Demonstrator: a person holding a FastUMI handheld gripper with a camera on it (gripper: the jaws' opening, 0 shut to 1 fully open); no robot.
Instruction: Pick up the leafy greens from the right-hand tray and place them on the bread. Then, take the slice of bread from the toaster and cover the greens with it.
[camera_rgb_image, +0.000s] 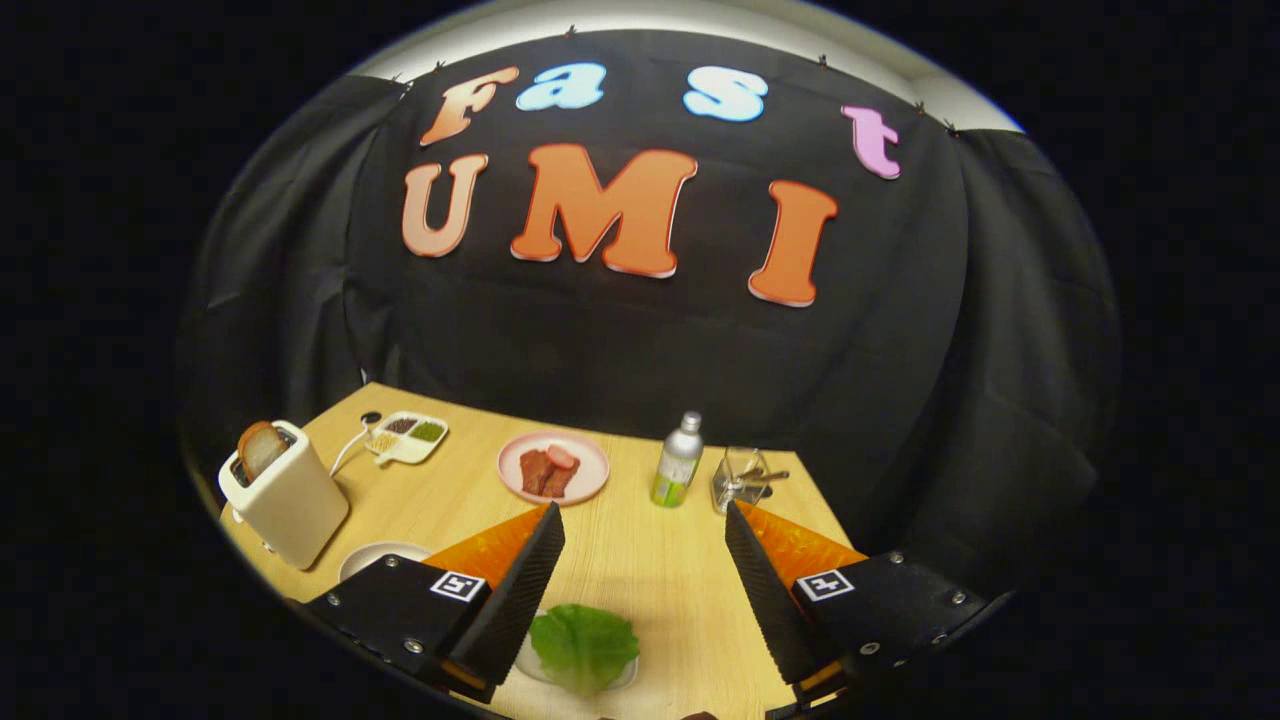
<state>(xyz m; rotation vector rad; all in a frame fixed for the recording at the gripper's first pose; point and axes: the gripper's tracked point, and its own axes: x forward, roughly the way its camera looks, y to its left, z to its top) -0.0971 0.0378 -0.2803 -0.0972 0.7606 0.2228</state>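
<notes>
Landmark: the leafy greens (583, 647), from which all places below are given.
Gripper (645, 560): fingers spread wide, pinching nothing; the greens lie low between them, closer to the left finger.
Leafy greens: a single ruffled green leaf lying flat on a pale, shallow tray (625, 677), the tray's rim peeking out around the leaf; the dish is mostly covered, so its shape is hard to tell.
Handling, judged: light, soft and limp; it will fold and droop when lifted, and tear if pinched hard. Surface probably smooth, so a shallow nip may slip.
Where to take hold, judged: across a raised, crinkled edge, or the thicker midrib if one can be reached, fingers closing gently from both sides of the leaf.
White plate (372, 556): beyond the greens to the left, partly behind the left finger; what it holds is hidden.
Toaster (290, 500): farther left than the plate, cream-coloured, a slice of bread (261, 447) standing up out of its slot.
Table (640, 560): light wood, bare just beyond the greens.
Pink plate (590, 455): well beyond the greens, holding reddish slices of meat (548, 471).
Bottle (677, 462): beyond and right, upright, silver cap, green label.
Clear holder (741, 478): right of the bottle, holding utensils.
Divided dish (408, 437): far left corner, past the toaster, small fillings in its compartments.
</notes>
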